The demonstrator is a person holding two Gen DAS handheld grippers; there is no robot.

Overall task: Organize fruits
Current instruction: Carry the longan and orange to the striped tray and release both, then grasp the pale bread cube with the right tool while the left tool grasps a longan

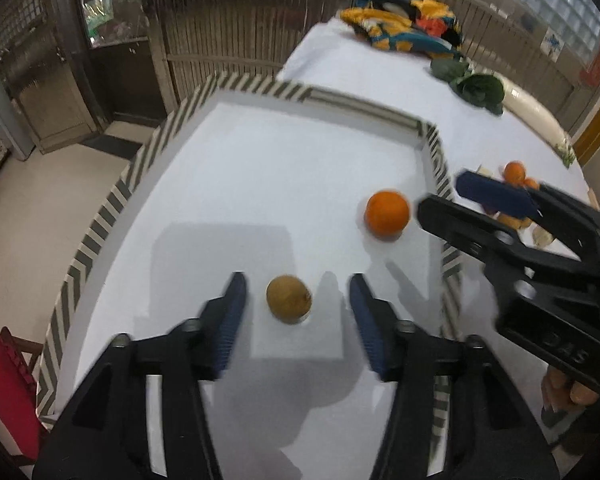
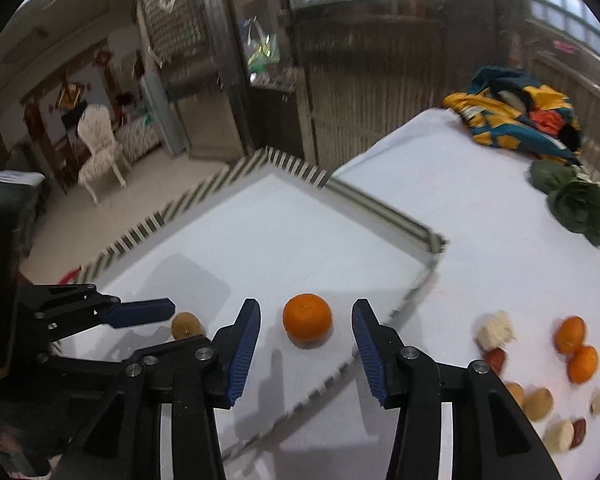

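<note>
A brown kiwi (image 1: 289, 299) lies on the white floor of a striped-rim tray (image 1: 112, 204), between the wide-open fingers of my left gripper (image 1: 298, 304). An orange (image 1: 387, 213) lies in the same tray near its right rim. In the right wrist view the orange (image 2: 307, 319) sits between the open fingers of my right gripper (image 2: 306, 334), touching neither. The kiwi (image 2: 186, 325) shows there at left, beside the left gripper's blue fingertip (image 2: 140, 314). The right gripper (image 1: 452, 200) enters the left wrist view from the right.
Right of the tray (image 2: 384, 204), on the white tablecloth, lie two more oranges (image 2: 576, 346) and several small brown and cream pieces (image 2: 496, 330). Dark leafy greens (image 2: 576, 202) and a colourful cloth bundle (image 2: 516, 116) lie farther back. A red chair (image 1: 10, 388) stands at left.
</note>
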